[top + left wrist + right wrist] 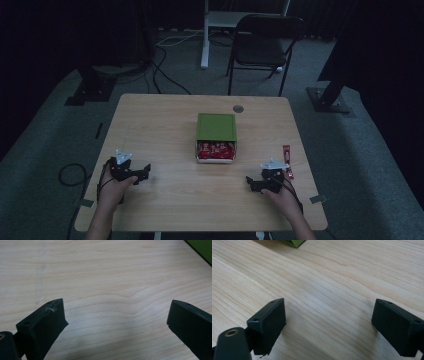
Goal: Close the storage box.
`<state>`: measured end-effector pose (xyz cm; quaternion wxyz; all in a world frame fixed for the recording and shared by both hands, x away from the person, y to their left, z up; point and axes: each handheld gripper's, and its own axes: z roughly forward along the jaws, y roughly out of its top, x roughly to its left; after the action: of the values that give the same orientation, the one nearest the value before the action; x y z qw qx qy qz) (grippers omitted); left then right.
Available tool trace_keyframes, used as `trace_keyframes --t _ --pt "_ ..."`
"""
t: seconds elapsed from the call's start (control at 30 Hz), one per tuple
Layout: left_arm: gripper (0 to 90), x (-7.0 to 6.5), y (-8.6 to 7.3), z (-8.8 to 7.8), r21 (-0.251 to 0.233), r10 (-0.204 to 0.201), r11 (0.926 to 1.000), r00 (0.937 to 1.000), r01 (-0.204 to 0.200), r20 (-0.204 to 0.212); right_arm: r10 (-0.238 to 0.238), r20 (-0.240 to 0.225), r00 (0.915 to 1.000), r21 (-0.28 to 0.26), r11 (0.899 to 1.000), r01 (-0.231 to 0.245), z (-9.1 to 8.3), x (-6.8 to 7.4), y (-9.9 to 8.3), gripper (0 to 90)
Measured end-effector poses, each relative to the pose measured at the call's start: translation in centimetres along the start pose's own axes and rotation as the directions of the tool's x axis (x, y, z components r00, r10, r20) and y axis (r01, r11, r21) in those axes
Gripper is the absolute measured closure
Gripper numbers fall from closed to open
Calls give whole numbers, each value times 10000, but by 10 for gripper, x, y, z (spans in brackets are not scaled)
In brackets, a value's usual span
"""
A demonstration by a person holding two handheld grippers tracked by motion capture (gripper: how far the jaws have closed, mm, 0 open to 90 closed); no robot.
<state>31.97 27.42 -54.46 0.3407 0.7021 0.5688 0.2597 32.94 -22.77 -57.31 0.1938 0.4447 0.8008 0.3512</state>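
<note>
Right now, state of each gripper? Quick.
Left gripper: open, jaws wide apart over the bare light wooden table, holding nothing.
Right gripper: open, jaws wide apart over the same table, holding nothing.

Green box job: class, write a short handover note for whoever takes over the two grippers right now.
Left gripper: open, holding nothing, low over the table at its near left.
Right gripper: open, holding nothing, at the near right.
Green box: mid-table, its red packets showing at the near end.
One red packet lies loose beside the right gripper.
Done: nothing gripped yet.
Left: probably pick up the loose packet and put it in the box.
</note>
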Motion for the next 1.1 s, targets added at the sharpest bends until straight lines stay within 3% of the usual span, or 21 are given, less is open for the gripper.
trace_keyframes --t 0.17,0.3,0.7,1.1 --pt "26 5 -9 -2 375 23 9993 9994 -10 -333 -2 5 10000 -5 10000 2 0 0 0 116" --pt "26 7 -13 -6 266 -283 9992 9967 304 -760 13 25 10000 -15 10000 -13 0 0 0 116" --pt "27 4 -25 0 1101 -85 9937 9952 192 -976 12 21 10000 -12 10000 -12 -1 0 -1 117" --pt "25 1 -26 3 1026 -488 9928 9914 614 -1215 12 20 10000 -16 10000 -12 -1 1 -1 116"
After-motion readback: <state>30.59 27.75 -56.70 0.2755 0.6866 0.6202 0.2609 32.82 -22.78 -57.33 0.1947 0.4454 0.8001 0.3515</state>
